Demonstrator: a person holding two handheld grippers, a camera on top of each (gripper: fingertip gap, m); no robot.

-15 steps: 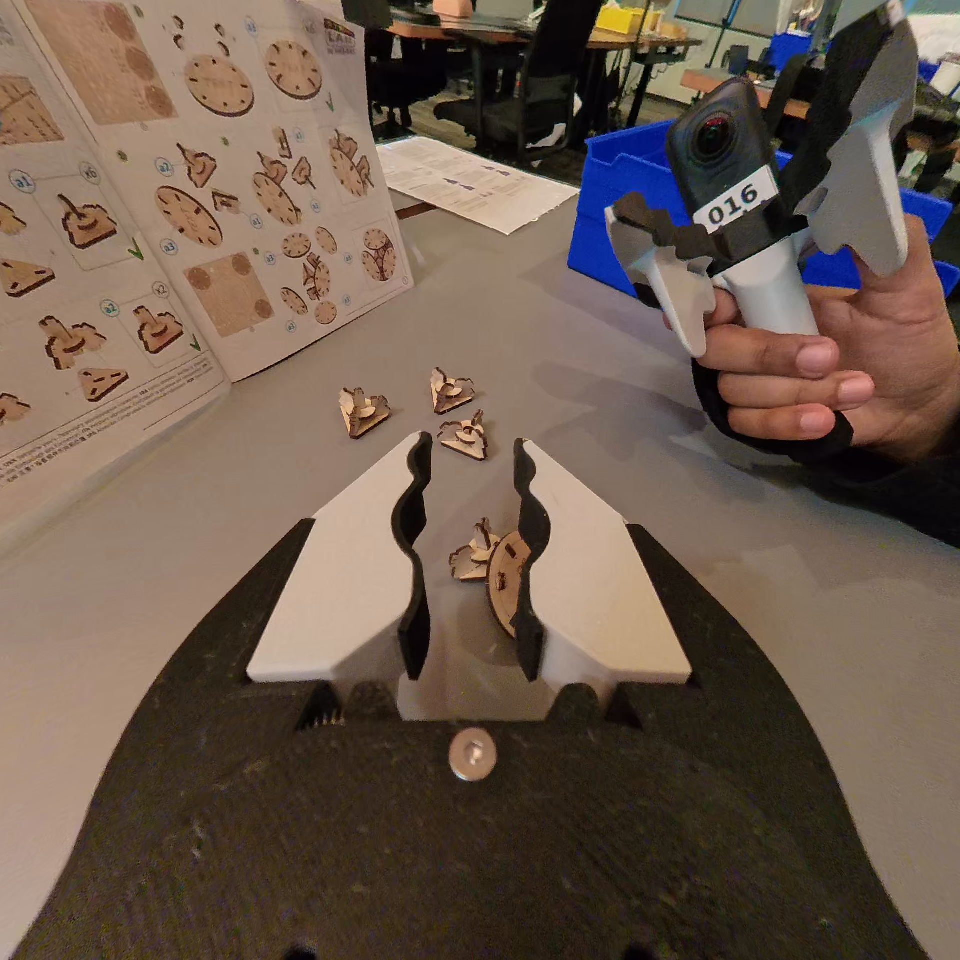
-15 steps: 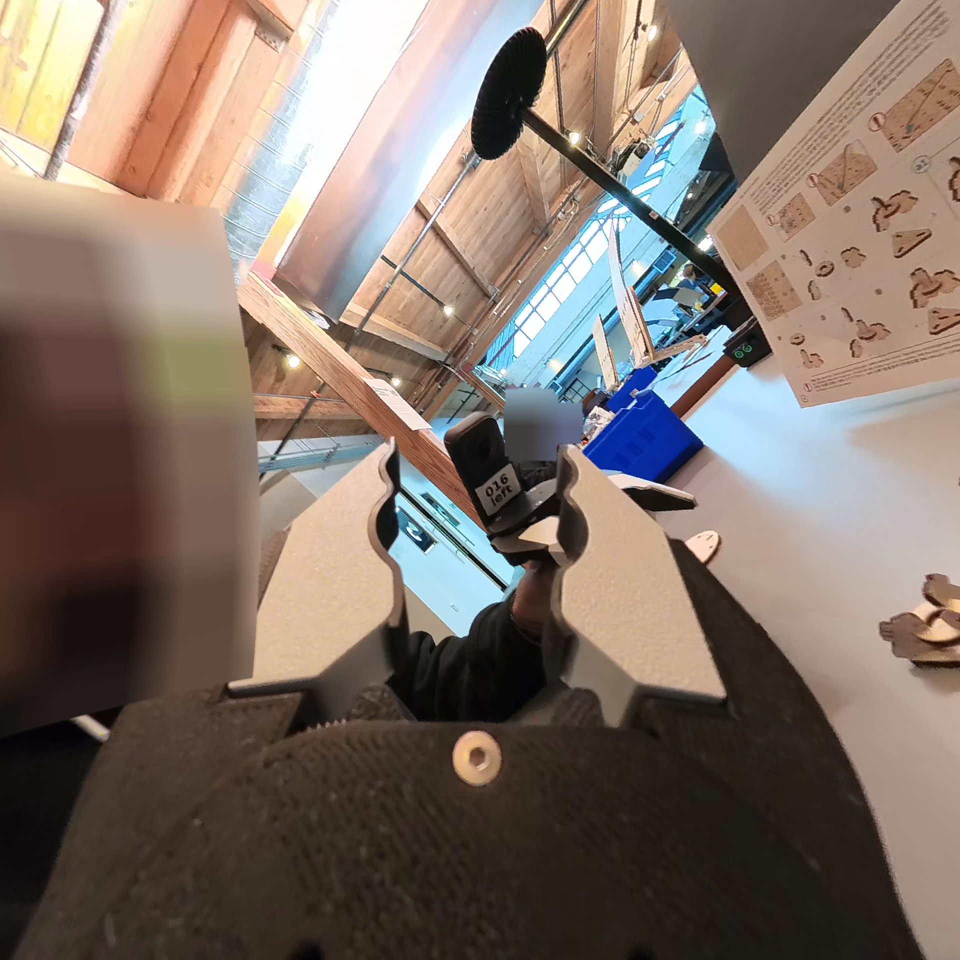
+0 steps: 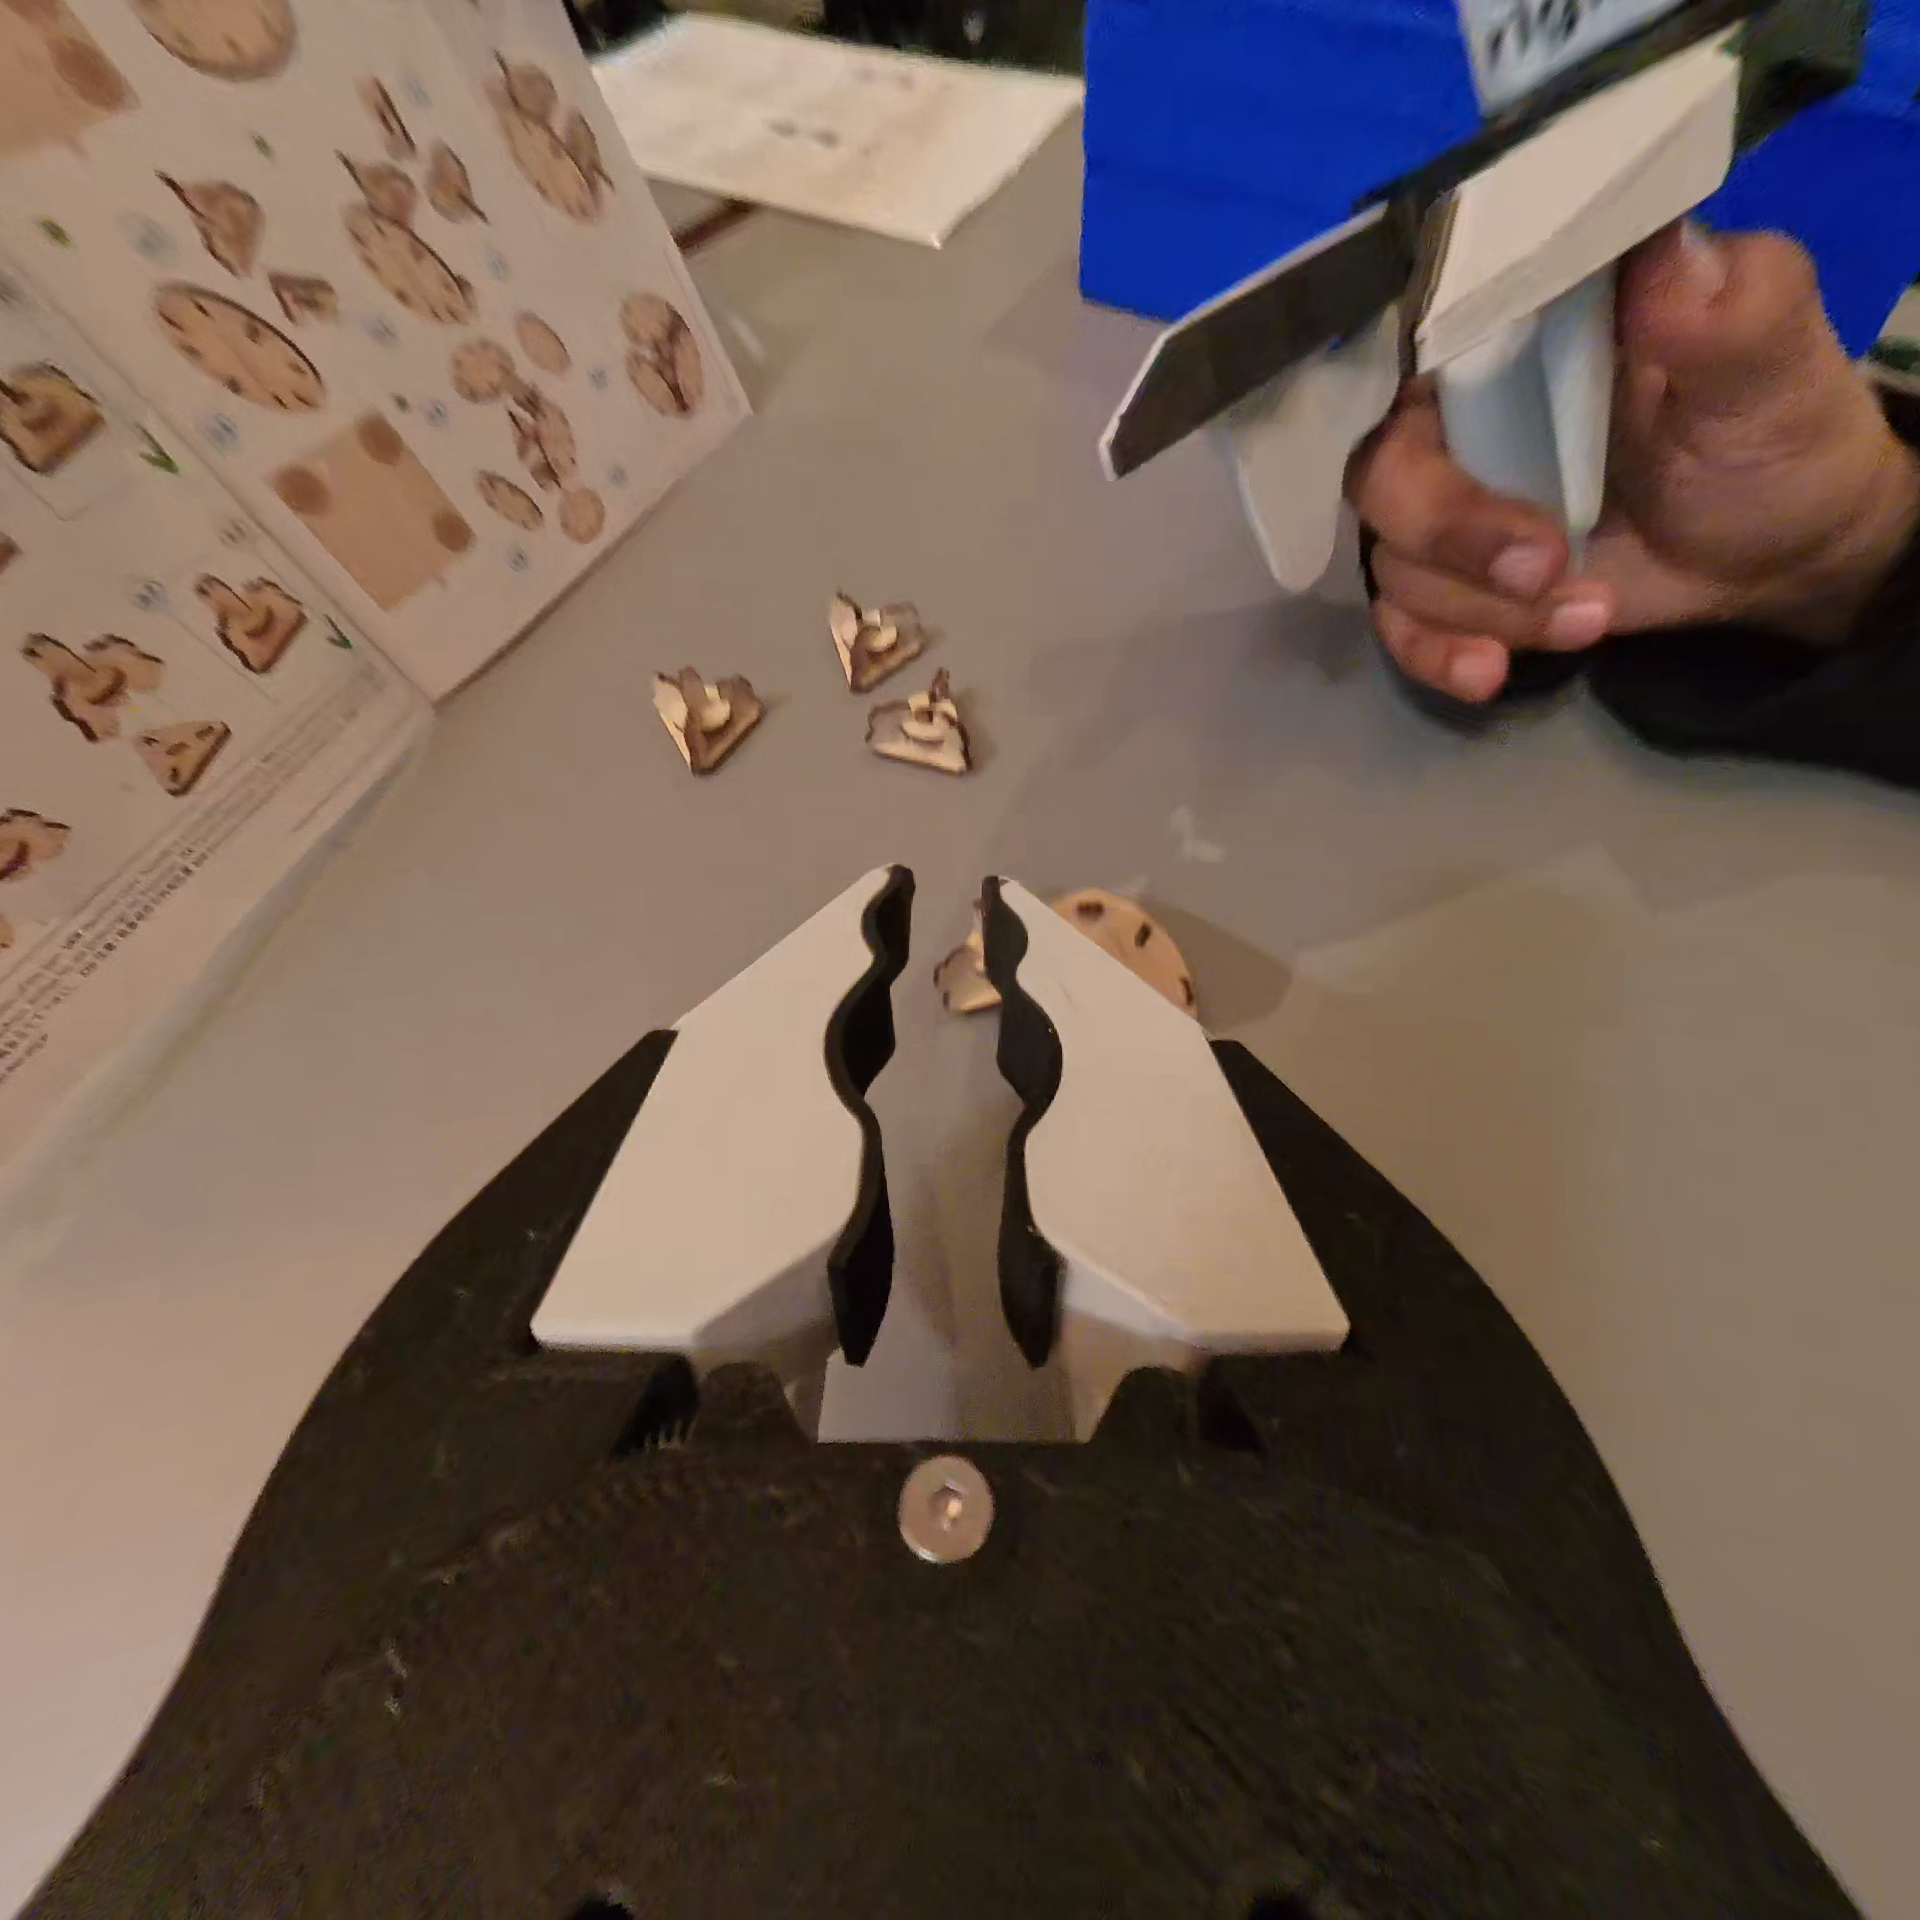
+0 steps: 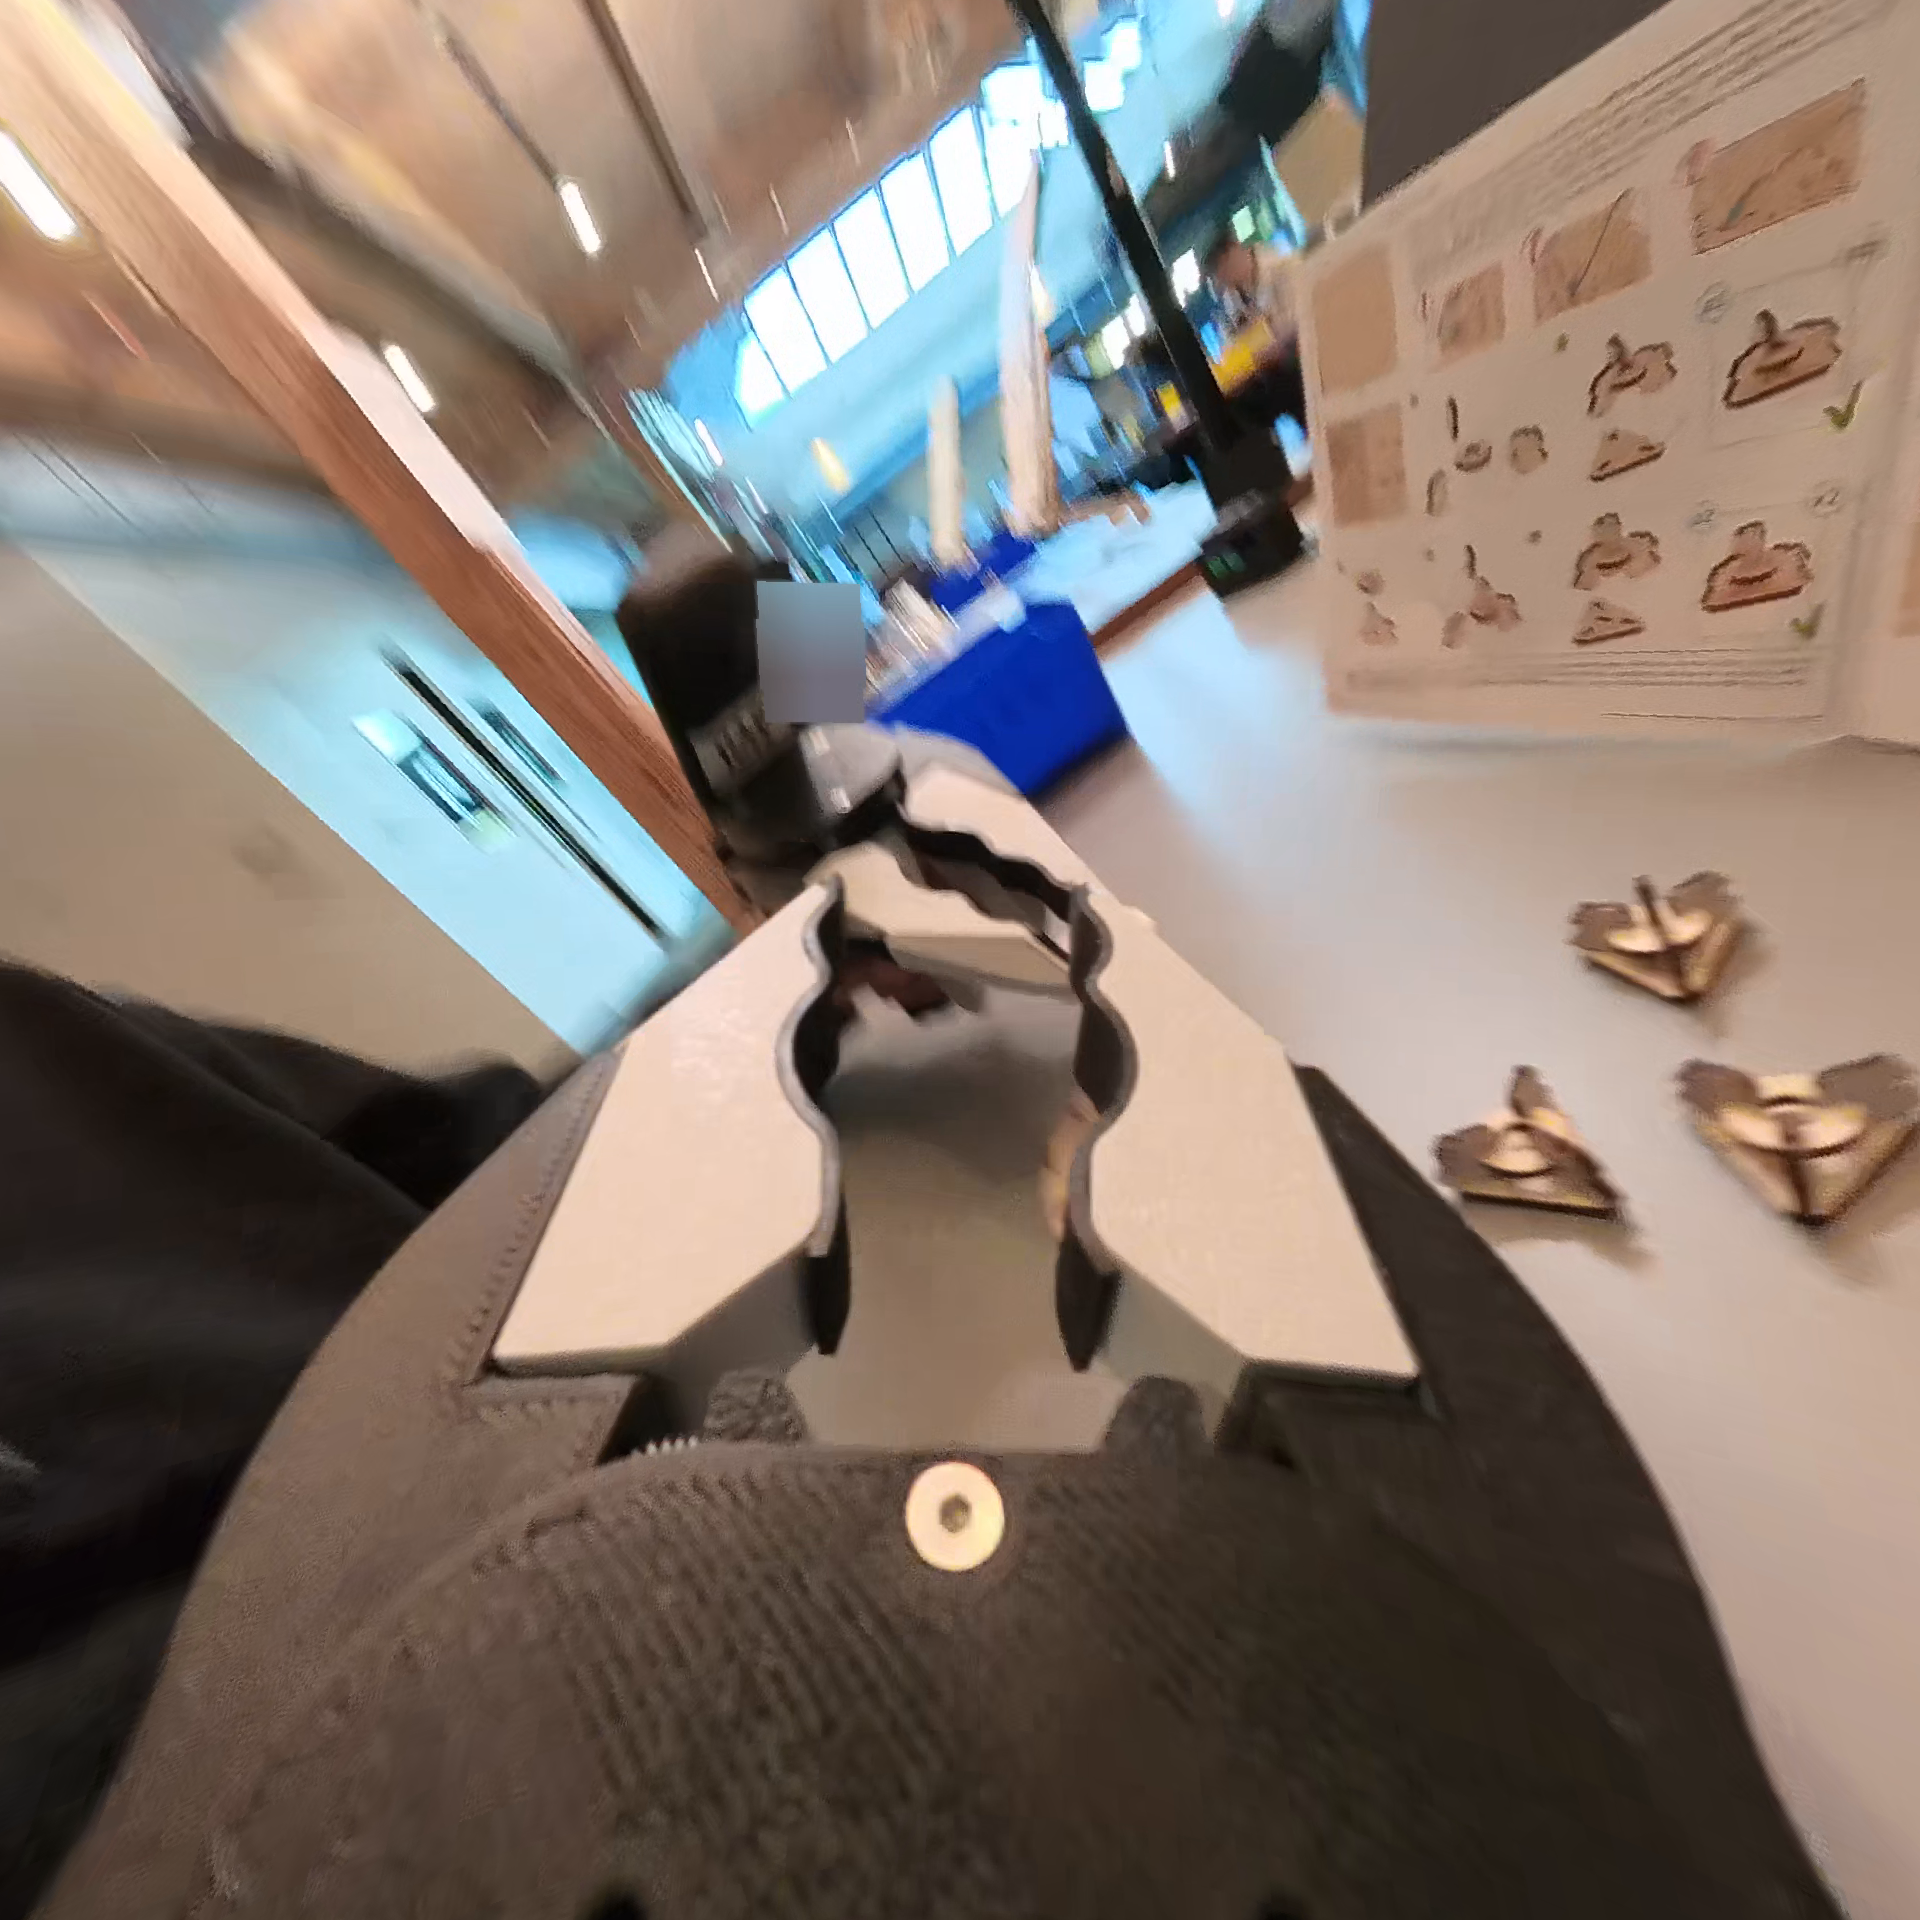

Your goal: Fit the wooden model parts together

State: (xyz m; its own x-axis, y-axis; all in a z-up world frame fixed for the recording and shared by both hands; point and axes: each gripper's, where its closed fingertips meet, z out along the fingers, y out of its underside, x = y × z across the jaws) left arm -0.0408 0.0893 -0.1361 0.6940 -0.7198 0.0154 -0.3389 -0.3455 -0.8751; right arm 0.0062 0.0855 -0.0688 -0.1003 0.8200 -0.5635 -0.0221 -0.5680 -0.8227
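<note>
Wooden disc (image 3: pixel 1127 940) and a small wooden piece (image 3: pixel 966 971) lie on the grey table (image 3: pixel 1455 1143) under my left gripper (image 3: pixel 948 883), jaws narrow and bare. Beyond it sit three triangular pieces (image 3: pixel 710 717). My right gripper (image 4: pixel 956 925) hovers nearby, half open.

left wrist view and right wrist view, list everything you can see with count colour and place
small wooden assemblies: three, light wood with dark edges, on the table ahead of the left gripper
wooden disc: one, light wood, flat on the table, part hidden by the left gripper's right finger
small wooden piece: one, light wood, beside the disc
instruction sheet: one, white, propped at left
paper: one, white, far on the table
bin: one, blue, far right
table: grey
left gripper: narrow gap, nothing gripped
right gripper: open, bare
hand: holds the right gripper
</note>
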